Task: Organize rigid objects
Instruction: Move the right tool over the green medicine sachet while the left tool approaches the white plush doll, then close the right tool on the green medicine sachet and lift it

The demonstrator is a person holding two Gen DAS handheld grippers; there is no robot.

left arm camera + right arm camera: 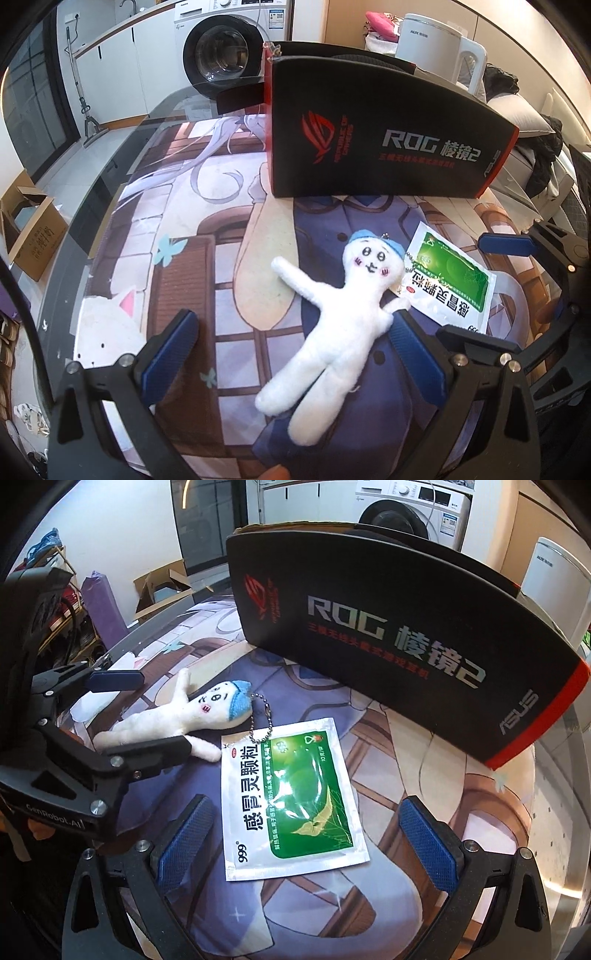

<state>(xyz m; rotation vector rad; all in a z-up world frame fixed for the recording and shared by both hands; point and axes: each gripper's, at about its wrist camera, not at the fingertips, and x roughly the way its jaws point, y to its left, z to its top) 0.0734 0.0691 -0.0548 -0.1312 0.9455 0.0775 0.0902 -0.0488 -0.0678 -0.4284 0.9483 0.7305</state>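
Plush doll between wide-spread jaws of left hand-held gripper; sachet between wide-spread jaws of right hand-held gripper; black box beyond.

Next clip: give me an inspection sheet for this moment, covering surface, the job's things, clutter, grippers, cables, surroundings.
Surface: glass table covered by an illustrated desk mat.
Job's things: black ROG box stands upright at the back; white plush doll lies flat on its back; green-and-white medicine sachet lies flat beside it, the doll's bead chain resting on its corner.
Clutter: nothing seen on the mat beyond these.
Grippers: left hand-held gripper open, fingers either side of the doll; right hand-held gripper open, fingers either side of the sachet.
Cables: nothing seen on the table.
Surroundings: washing machine, white kettle, cardboard carton on the floor.
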